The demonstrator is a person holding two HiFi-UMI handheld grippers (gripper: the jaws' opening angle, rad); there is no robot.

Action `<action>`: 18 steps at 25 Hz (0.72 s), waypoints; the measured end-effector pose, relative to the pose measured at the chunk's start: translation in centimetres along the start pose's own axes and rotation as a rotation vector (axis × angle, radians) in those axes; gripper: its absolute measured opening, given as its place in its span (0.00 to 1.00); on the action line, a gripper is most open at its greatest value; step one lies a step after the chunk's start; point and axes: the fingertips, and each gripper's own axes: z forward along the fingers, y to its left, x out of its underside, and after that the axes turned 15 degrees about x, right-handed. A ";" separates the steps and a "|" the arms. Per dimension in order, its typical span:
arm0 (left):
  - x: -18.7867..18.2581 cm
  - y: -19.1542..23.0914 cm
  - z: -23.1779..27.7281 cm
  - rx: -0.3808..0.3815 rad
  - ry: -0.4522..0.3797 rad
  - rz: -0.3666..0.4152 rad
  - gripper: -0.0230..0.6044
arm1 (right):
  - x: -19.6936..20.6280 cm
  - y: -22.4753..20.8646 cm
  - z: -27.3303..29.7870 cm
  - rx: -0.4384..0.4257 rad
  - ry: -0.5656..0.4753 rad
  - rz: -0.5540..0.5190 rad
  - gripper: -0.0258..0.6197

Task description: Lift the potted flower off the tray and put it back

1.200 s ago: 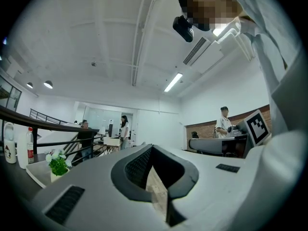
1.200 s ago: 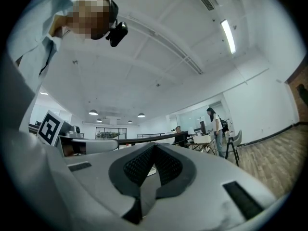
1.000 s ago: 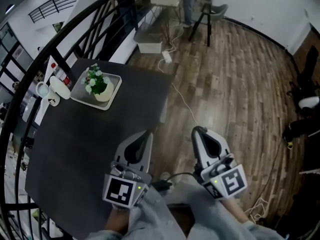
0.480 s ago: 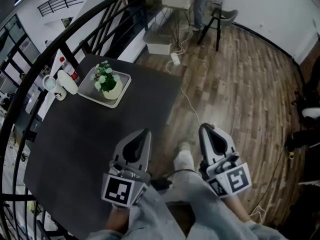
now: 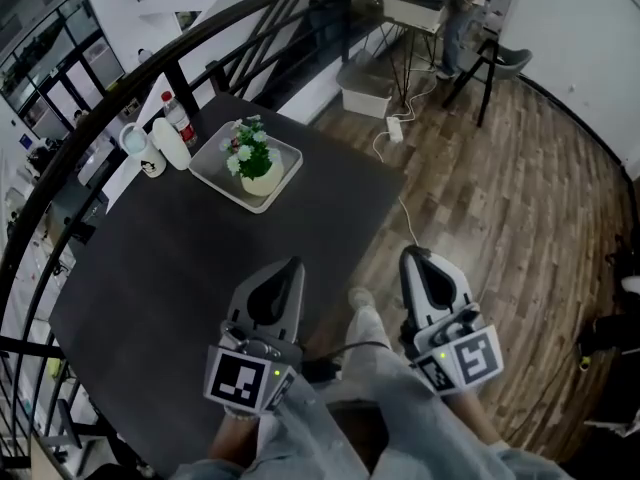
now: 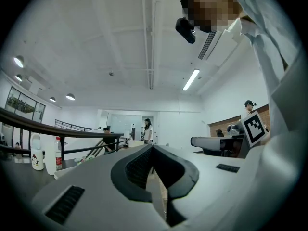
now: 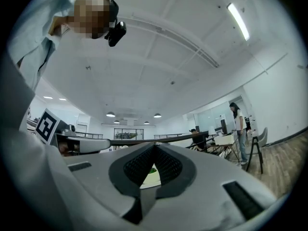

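Potted flower (image 5: 252, 160) stands in its pale tray (image 5: 262, 204) at the far side of the dark surface (image 5: 170, 288), well apart from both your tools. A black railing (image 5: 182, 86) curves along the left. A mug (image 5: 150, 160) and a red-capped bottle (image 5: 180, 126) stand just left of the tray. Your left tool (image 5: 290, 265), over the near edge, has its jaws together on nothing. Your right tool (image 5: 410, 258), over the wooden floor (image 5: 500, 198), is likewise closed and empty. A white power strip (image 5: 393, 128) lies on that floor, with a dark stool (image 5: 490, 63) farther right.
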 end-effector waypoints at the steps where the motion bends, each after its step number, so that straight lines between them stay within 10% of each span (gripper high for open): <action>1: 0.1 0.4 0.1 -0.015 0.002 0.002 0.04 | 0.2 0.1 0.7 -0.017 0.003 0.001 0.04; 18: 0.6 8.2 4.1 -0.283 0.026 -0.003 0.04 | 1.3 0.1 13.0 -0.297 0.047 -0.002 0.04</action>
